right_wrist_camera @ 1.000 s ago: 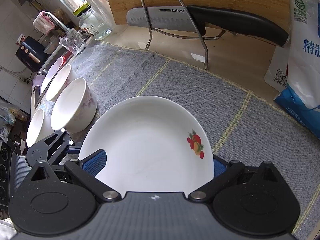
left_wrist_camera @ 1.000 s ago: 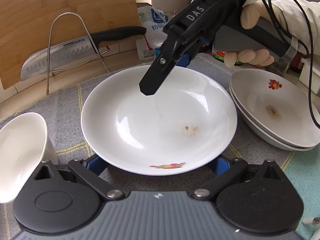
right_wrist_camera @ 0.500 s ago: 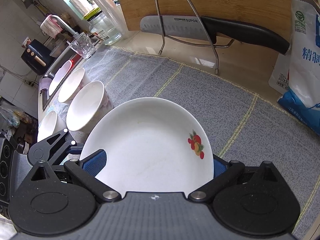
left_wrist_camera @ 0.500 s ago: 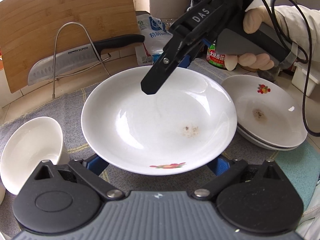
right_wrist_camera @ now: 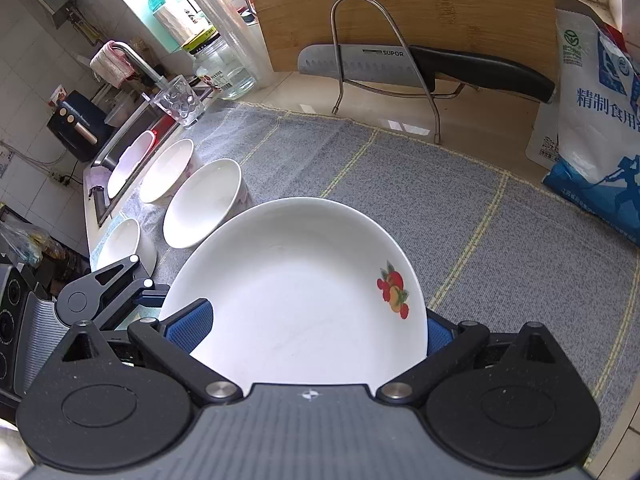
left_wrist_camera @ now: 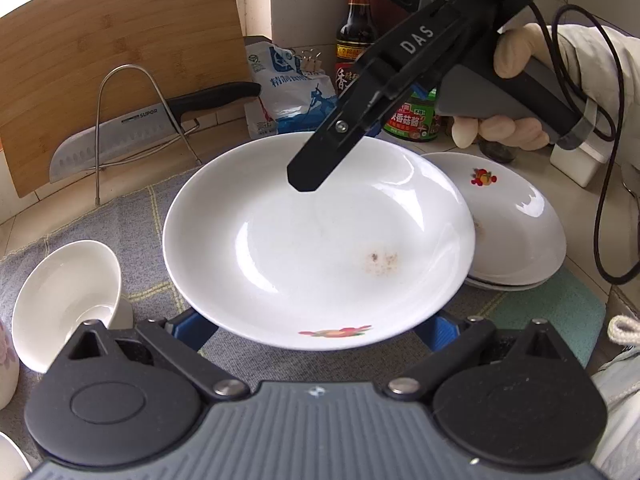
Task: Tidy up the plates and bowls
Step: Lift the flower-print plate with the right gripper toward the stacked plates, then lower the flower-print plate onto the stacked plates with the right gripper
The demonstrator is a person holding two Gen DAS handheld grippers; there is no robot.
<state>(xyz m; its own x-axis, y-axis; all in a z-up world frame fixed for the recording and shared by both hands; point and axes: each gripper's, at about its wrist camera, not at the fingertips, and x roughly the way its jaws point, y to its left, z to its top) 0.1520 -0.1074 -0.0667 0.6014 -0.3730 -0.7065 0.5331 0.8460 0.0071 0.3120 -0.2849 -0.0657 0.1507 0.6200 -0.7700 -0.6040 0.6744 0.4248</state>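
Observation:
A white plate (left_wrist_camera: 312,248) with a fruit print and a brown stain hangs above the grey mat (left_wrist_camera: 132,220). My left gripper (left_wrist_camera: 316,336) is shut on its near rim, fingertips hidden under the plate. My right gripper (left_wrist_camera: 308,176), held by a gloved hand (left_wrist_camera: 516,56), reaches in from the far side and clamps the opposite rim. In the right wrist view the same plate (right_wrist_camera: 296,292) sits between my right gripper's (right_wrist_camera: 308,336) blue pads, with the left gripper (right_wrist_camera: 148,296) at its left edge. A stack of matching plates (left_wrist_camera: 516,220) lies just to the right.
A white bowl (left_wrist_camera: 68,300) stands at the left; the right wrist view shows several bowls (right_wrist_camera: 200,204) in a row toward the sink. A knife (right_wrist_camera: 400,64) rests on a wire rack before a wooden board (right_wrist_camera: 400,0). Salt bag (left_wrist_camera: 288,92) and sauce bottles (left_wrist_camera: 356,36) stand behind.
Both grippers carried the plate together, and it kept its place between them. The scenery slid left in the left wrist view: the bowl came fully into view and the plate stack moved closer.

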